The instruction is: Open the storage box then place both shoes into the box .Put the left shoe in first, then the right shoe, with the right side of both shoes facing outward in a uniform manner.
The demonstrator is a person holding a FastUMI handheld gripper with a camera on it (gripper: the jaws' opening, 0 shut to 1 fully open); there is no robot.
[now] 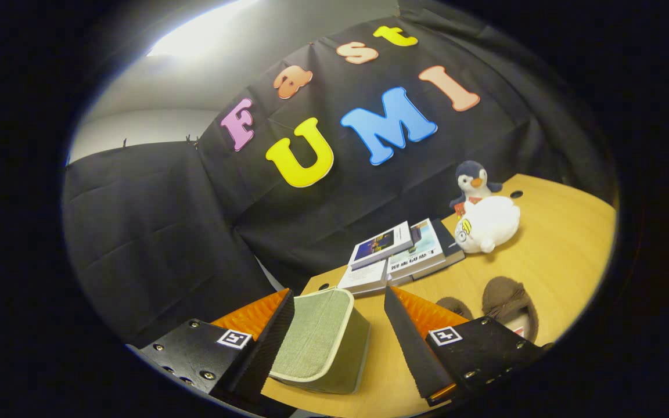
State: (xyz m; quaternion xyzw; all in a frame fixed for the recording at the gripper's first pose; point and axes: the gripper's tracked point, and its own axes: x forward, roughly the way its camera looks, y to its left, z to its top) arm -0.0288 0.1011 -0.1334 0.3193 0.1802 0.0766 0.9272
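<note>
Gripper: fingers spread wide apart, nothing held between them; each finger carries a small square marker on its body. Storage box: green fabric with pale piping, lying on the wooden table between the two fingers, closer to the left one, whose inner face overlaps its near left edge; whether finger and box touch cannot be told. The box's lid appears closed, though its near end is cut off behind the fingers and no opening can be made out. Shoes: two brown slippers, set just beyond the right finger. The farther slipper shows its rounded top and part of a pale inner lining; its near end is hidden behind the finger. The nearer slipper shows as a small brown arc above the finger's top edge, the rest covered; which is left and which is right cannot be told. Stack of books: overlapping, beyond the box, towards the back edge of the table, cover print too small to make out. White plush toy: lying beside the books, on their right. Penguin plush: upright just behind the white toy, lower body hidden by it. Black cloth wall: behind the table.
</note>
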